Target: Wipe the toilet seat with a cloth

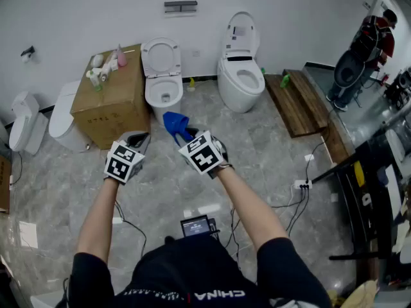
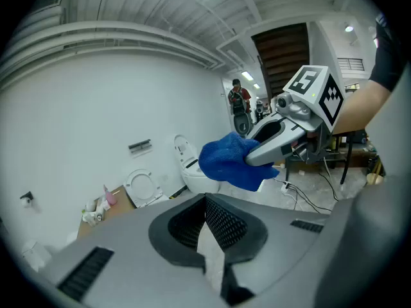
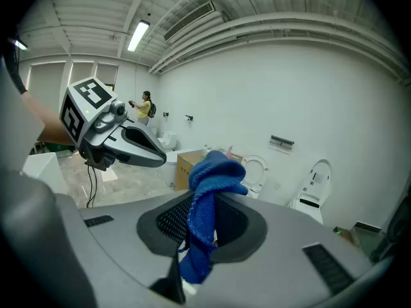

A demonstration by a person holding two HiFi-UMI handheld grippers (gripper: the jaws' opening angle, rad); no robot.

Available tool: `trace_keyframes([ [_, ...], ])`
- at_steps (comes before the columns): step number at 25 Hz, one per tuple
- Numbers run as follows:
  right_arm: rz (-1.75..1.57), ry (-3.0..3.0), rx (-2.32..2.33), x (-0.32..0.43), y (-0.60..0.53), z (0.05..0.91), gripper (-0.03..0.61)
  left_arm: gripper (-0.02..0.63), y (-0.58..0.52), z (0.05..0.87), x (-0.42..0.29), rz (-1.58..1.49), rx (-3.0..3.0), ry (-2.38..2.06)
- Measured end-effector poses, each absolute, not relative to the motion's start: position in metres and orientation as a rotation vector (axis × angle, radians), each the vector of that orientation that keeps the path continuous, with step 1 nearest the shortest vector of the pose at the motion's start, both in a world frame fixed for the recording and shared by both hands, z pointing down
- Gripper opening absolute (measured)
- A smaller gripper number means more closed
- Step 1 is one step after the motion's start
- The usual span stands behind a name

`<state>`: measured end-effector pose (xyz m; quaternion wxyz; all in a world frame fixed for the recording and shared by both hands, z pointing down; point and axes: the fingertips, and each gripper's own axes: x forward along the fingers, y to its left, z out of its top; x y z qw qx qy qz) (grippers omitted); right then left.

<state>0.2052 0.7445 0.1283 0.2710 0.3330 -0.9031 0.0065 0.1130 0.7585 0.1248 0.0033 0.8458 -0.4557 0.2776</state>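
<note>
Right claw (image 3: 200, 233): jaws closed on the blue cloth (image 3: 215, 172), which is pinched between the pads; a bunched fold stands above the jaws and a tail hangs below them.

Left claw (image 2: 215, 239): jaws together, nothing between them.

Head view: both claws are held out in front of the person, side by side and apart, each angled downward; the cloth sticks out ahead of the right claw, in the air over the grey stone-pattern floor (image 1: 257, 140), touching no fixture.

Ahead of the cloth, near but apart: a white toilet (image 1: 164, 94) against the wall, its seat (image 1: 160, 56) tipped up; the cloth is not on the seat.

Just left of that toilet: a cardboard box (image 1: 112, 104) with small bottles (image 1: 106, 66) on top.

To its right: a second white toilet (image 1: 241, 72), lid raised; beyond it a low wooden platform (image 1: 295, 101).

Far right: a person (image 1: 366, 43) stands well away from the claws.
</note>
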Motion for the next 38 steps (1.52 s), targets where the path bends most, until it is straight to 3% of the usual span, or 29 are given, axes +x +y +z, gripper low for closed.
trace_keyframes([
  [38, 0.078, -2.440, 0.867, 0.232, 0.729, 0.144, 0.066, 0.012, 0.739, 0.150, 0.139, 0.934, 2.634, -1.369],
])
